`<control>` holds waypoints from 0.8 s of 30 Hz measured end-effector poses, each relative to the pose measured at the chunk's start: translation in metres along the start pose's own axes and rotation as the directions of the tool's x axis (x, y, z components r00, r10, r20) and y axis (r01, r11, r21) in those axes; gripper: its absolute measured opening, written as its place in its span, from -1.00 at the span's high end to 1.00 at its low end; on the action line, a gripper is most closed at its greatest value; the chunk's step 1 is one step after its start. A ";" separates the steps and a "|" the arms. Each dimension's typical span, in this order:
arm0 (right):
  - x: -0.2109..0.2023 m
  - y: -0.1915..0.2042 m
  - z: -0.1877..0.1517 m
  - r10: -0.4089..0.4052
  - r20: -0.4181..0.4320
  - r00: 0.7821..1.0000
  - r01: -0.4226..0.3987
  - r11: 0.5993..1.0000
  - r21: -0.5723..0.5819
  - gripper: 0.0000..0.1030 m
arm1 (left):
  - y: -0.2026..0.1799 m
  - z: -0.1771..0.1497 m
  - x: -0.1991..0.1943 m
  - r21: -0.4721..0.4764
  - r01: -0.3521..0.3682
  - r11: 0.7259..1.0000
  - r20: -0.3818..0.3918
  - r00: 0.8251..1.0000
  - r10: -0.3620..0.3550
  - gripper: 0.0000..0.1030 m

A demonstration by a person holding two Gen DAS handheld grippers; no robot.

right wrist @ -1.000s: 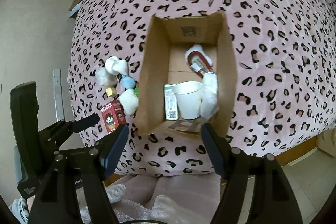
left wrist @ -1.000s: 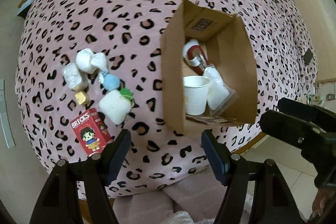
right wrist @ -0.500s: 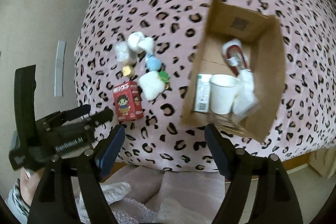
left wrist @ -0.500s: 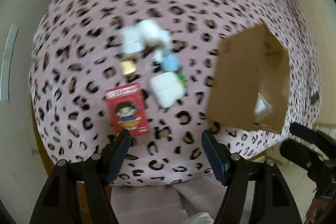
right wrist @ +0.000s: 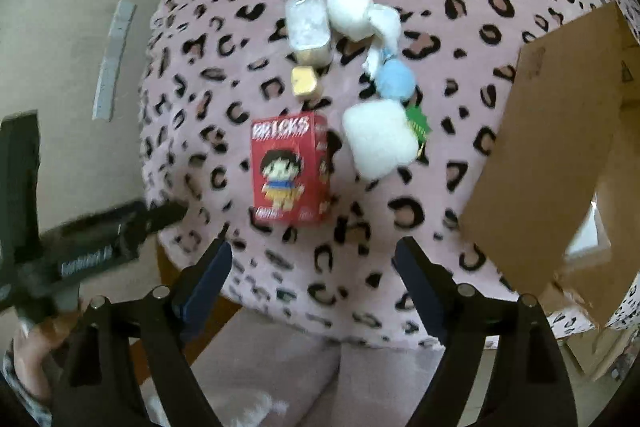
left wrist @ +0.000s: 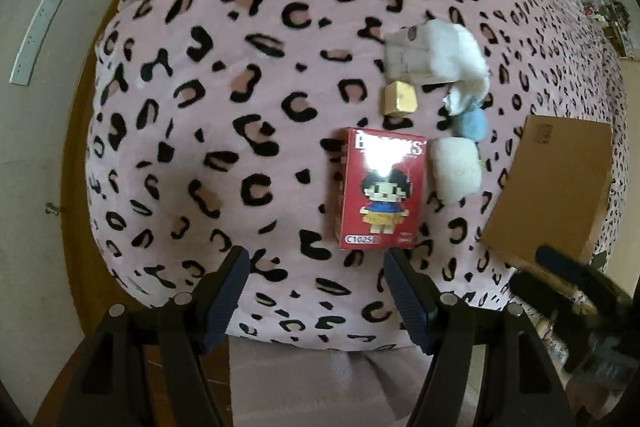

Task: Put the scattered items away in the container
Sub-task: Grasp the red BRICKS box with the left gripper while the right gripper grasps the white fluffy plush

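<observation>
The red Bricks box (left wrist: 380,187) (right wrist: 288,167) lies flat just beyond both grippers. Around it are a gold cube (left wrist: 400,99) (right wrist: 306,83), a white plush block (left wrist: 456,167) (right wrist: 378,137), a blue pompom (left wrist: 472,121) (right wrist: 394,77), a clear pack (left wrist: 412,55) (right wrist: 308,25) and a white fluffy ball (right wrist: 350,11). The open cardboard box (left wrist: 548,187) (right wrist: 552,179) stands to the right. My left gripper (left wrist: 316,259) hangs open above the blanket's near edge, empty. My right gripper (right wrist: 314,251) is empty too, and its jaws are opening.
Everything rests on a pink leopard-print blanket (left wrist: 240,107) with a wooden rim (left wrist: 76,147) at the left. Pale floor lies beyond it. Pink fabric (right wrist: 280,367) lies below the grippers. A hand (right wrist: 32,343) holds the left gripper at the lower left of the right wrist view.
Both grippers have swung left, away from the cardboard box and over the scattered items. The red box now sits just ahead of both, and the right jaws stand wider.
</observation>
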State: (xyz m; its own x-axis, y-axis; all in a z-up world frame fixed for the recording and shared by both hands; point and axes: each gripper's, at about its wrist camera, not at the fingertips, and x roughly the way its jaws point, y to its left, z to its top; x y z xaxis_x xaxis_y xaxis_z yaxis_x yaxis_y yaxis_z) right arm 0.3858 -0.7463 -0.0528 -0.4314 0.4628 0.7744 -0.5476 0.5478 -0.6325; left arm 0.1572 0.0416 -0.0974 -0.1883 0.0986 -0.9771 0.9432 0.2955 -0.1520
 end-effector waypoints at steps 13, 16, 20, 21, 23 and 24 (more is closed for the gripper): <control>0.073 -0.032 0.071 -0.220 -0.121 0.968 0.215 0.975 -0.050 -0.65 | -0.056 0.026 0.092 0.115 -0.002 0.993 -0.033 0.999 0.006 -0.39; 0.091 -0.039 0.075 -0.238 -0.156 0.959 0.233 0.971 -0.053 -0.65 | -0.052 0.033 0.106 0.081 0.019 0.997 -0.036 0.999 -0.016 -0.50; 0.111 -0.046 0.080 -0.239 -0.196 0.951 0.232 0.971 -0.060 -0.65 | -0.054 0.040 0.117 0.082 0.056 0.995 -0.039 0.998 -0.053 -0.79; 0.116 -0.047 0.081 -0.238 -0.208 0.949 0.231 0.971 -0.061 -0.65 | -0.055 0.042 0.121 0.088 0.065 0.994 -0.046 0.997 -0.061 -0.80; 0.124 -0.053 0.085 -0.237 -0.227 0.944 0.231 0.971 -0.055 -0.65 | -0.059 0.045 0.128 0.096 0.086 0.992 -0.067 0.995 -0.079 -0.83; 0.126 -0.055 0.086 -0.236 -0.233 0.943 0.230 0.972 -0.054 -0.65 | -0.062 0.047 0.132 0.101 0.092 0.991 -0.077 0.994 -0.084 -0.83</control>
State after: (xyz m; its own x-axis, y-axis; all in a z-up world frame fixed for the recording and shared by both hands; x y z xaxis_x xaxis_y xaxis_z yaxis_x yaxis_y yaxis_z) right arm 0.2997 -0.7780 0.0811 -0.1107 0.4699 0.8758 -0.5929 0.6760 -0.4376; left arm 0.0868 -0.0083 -0.2238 -0.2874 0.1459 -0.9466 0.9447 0.2061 -0.2551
